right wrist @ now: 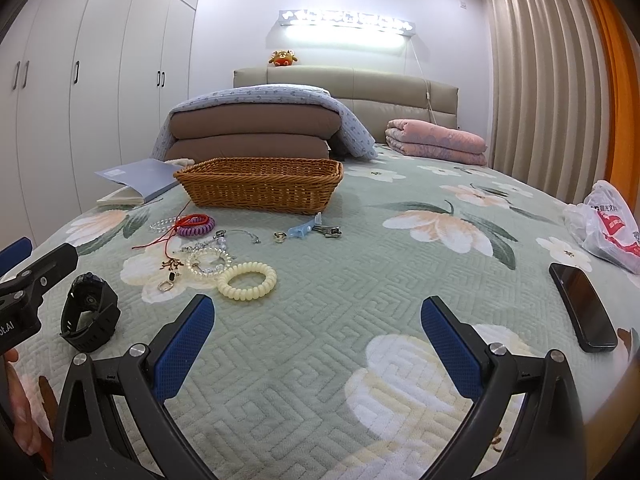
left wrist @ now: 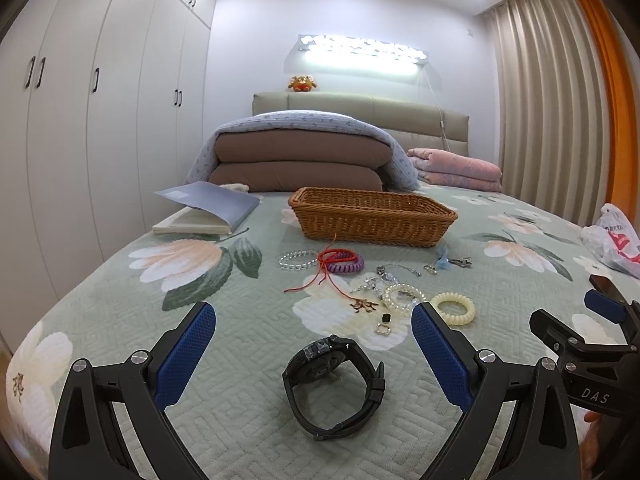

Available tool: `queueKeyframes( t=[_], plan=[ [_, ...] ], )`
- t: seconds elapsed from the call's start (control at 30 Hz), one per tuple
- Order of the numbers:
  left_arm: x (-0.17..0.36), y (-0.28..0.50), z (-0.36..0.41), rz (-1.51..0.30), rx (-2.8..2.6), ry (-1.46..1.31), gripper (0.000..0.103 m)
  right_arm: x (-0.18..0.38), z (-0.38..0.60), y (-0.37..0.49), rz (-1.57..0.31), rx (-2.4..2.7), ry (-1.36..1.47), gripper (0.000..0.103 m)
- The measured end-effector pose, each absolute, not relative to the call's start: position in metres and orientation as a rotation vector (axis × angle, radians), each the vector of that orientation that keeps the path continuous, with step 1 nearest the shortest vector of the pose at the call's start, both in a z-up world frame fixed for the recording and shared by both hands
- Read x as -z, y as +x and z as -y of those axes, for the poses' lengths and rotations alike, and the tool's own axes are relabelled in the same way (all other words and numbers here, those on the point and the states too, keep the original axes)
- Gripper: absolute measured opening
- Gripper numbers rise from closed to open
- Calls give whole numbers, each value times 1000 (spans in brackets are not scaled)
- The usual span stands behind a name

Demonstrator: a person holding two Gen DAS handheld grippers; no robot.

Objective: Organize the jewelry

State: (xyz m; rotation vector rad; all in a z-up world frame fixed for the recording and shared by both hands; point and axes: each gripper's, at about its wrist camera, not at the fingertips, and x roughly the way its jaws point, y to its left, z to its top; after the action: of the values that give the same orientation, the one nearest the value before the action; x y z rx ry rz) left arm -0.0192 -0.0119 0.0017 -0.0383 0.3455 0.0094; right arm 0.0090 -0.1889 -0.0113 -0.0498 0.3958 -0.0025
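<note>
A wicker basket stands on the green floral bedspread. In front of it lie jewelry pieces: a clear bead bracelet, a purple coil tie with a red cord, a cream coil bracelet, a pearl bracelet, a small charm and keys. A black watch lies between the fingers of my open left gripper. My right gripper is open and empty over bare bedspread, right of the jewelry.
An open book lies left of the basket. Folded bedding and a pink blanket sit by the headboard. A black phone and a plastic bag lie at the right edge. Wardrobes stand left, curtains right.
</note>
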Motion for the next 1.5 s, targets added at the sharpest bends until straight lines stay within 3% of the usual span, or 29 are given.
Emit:
queueKeyframes(
  t=[0.97,1.03,1.13,1.33,1.5],
  plan=[
    [-6,-39,-3,-365,-43,-56,99,8,189,16,-383,49,-32,103],
    [-1,-35,-7,-397,-48,-68,99,5,189,23,-402,28,-21,89],
    [8,-26,-12,-446,-46,-80,98,-1,182,37,-436,1,-23,77],
    [18,-21,-9,-498,-31,-99,98,-2,169,68,-503,-65,-20,69],
    [31,-16,-4,-567,-34,-133,84,7,169,105,-613,-110,22,64]
  ],
)
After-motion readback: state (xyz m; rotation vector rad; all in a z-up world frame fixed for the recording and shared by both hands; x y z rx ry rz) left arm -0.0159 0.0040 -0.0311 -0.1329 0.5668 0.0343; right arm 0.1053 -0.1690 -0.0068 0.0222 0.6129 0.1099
